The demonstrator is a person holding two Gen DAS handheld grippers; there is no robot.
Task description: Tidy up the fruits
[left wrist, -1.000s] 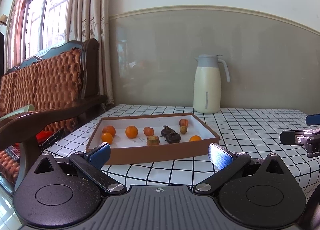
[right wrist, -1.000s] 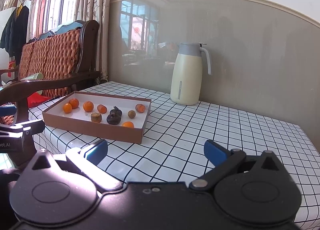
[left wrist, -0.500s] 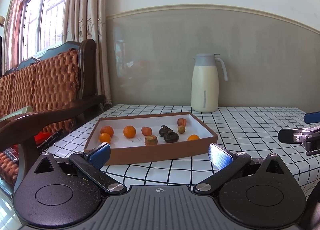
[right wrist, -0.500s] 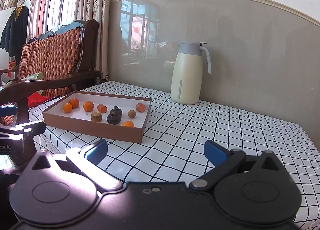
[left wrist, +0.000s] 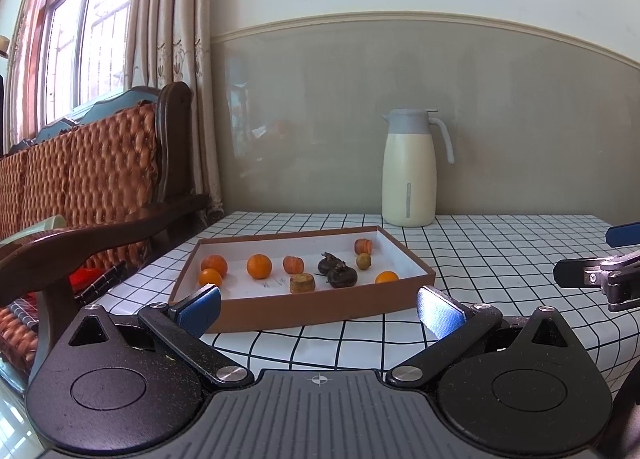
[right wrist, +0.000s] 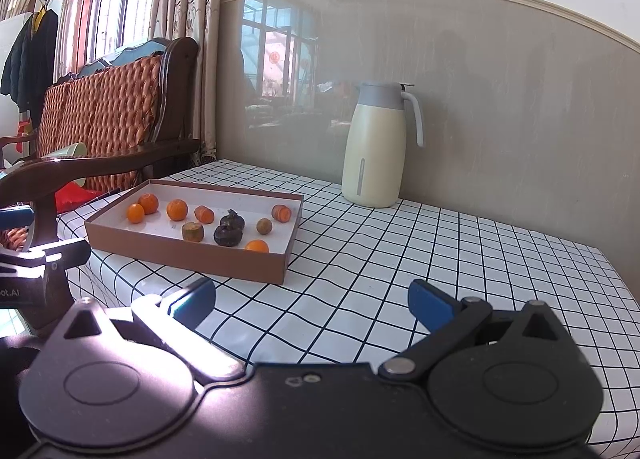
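Almost nothing moves since the earlier frames: the left wrist view drifts slightly, so the shallow brown cardboard tray with white inside (left wrist: 404, 265) sits a touch lower and further left in frame, and the cream thermos jug with grey lid (left wrist: 409, 169) shifts left with it. Right wrist view is practically unchanged. No fruit changes place across the frames.

Meaning for the task: no transport is happening, and neither tool carries anything. Left tool (left wrist: 318, 305) has its blue-padded fingers spread wide, empty, hovering just short of the tray's near wall. Right tool (right wrist: 312, 301) is also spread wide and empty, over the white black-grid tablecloth on the tabletop (right wrist: 460, 255), well apart from the tray. This fits both a pause ahead of sorting and a rest after it; the frames do not settle which.

Fruit state: all pieces lie inside the tray, none on the cloth. Round orange citrus fruits (left wrist: 259, 266) cluster at the left end, three near each other, and one more orange (left wrist: 386, 277) lies apart by the near right wall. Two dark brown-purple bulb-like fruits (left wrist: 342, 277) touch each other mid-tray. Reddish stubby pieces (left wrist: 293, 264), a brownish stub (left wrist: 302, 283) and a small olive-green round fruit (left wrist: 363, 261) are scattered among them. Kinds are partly grouped, partly mixed.
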